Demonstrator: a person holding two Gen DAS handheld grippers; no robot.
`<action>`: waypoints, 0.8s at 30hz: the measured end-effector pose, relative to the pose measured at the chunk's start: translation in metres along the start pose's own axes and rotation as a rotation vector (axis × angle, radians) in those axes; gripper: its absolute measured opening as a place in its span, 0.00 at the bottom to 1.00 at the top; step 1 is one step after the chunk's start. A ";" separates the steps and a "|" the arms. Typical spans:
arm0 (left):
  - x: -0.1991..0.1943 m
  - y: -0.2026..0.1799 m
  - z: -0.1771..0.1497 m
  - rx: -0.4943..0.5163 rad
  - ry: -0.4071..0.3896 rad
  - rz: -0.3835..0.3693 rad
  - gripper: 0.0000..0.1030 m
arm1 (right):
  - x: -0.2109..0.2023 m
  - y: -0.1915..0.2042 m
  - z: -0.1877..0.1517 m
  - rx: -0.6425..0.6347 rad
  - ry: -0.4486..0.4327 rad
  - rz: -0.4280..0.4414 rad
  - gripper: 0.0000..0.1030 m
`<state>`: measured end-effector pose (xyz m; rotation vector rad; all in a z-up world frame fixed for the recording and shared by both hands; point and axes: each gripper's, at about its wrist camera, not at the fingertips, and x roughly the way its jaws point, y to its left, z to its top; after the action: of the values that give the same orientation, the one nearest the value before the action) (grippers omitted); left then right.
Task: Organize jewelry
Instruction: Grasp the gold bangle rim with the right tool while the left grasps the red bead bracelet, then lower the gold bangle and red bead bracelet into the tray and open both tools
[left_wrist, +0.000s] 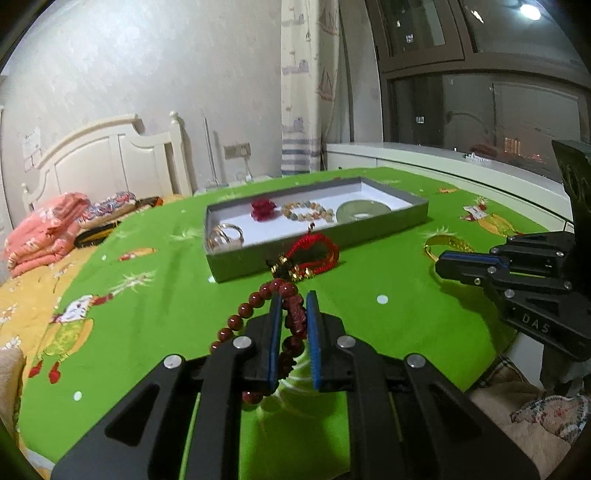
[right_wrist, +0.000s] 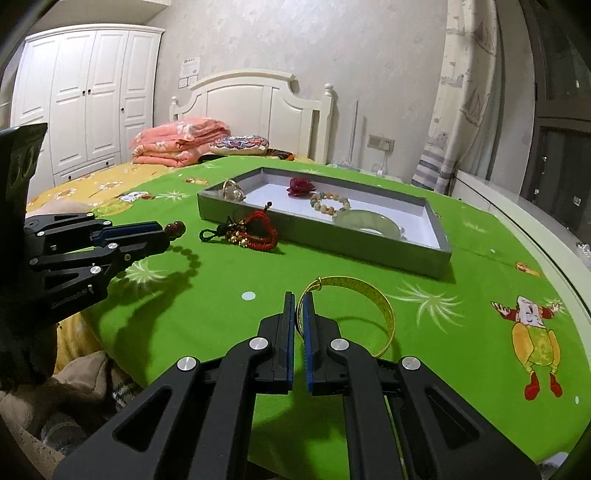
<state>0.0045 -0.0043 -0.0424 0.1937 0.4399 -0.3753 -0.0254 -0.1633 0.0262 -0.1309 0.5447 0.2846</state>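
On green tablecloth (left_wrist: 369, 332), before grey tray (left_wrist: 325, 236): left gripper (left_wrist: 294, 299) clamped dark-red bead bracelet (left_wrist: 258, 299); right gripper (right_wrist: 299, 301) pinched gold bangle (right_wrist: 369, 291); red cord bracelet (right_wrist: 258, 229) lay between.

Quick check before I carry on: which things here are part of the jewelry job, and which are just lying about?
Job items:
grey tray
red bead bracelet, in left tool
gold bangle, in right tool
red cord bracelet, on the cloth
In tray: rings, red flower piece, pale bead bracelet, jade disc

Lying about:
folded pink blanket
patterned cushion
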 end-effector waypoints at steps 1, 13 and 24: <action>-0.002 0.000 0.001 -0.001 -0.008 0.004 0.12 | -0.001 0.001 0.000 0.000 -0.005 -0.001 0.05; -0.005 0.001 0.023 -0.007 -0.070 0.038 0.12 | 0.000 -0.001 0.020 -0.002 -0.038 -0.043 0.05; 0.024 0.003 0.052 -0.045 -0.065 0.053 0.12 | 0.020 -0.005 0.061 -0.022 -0.059 -0.084 0.05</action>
<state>0.0452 -0.0226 -0.0068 0.1491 0.3777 -0.3183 0.0224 -0.1509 0.0672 -0.1662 0.4767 0.2119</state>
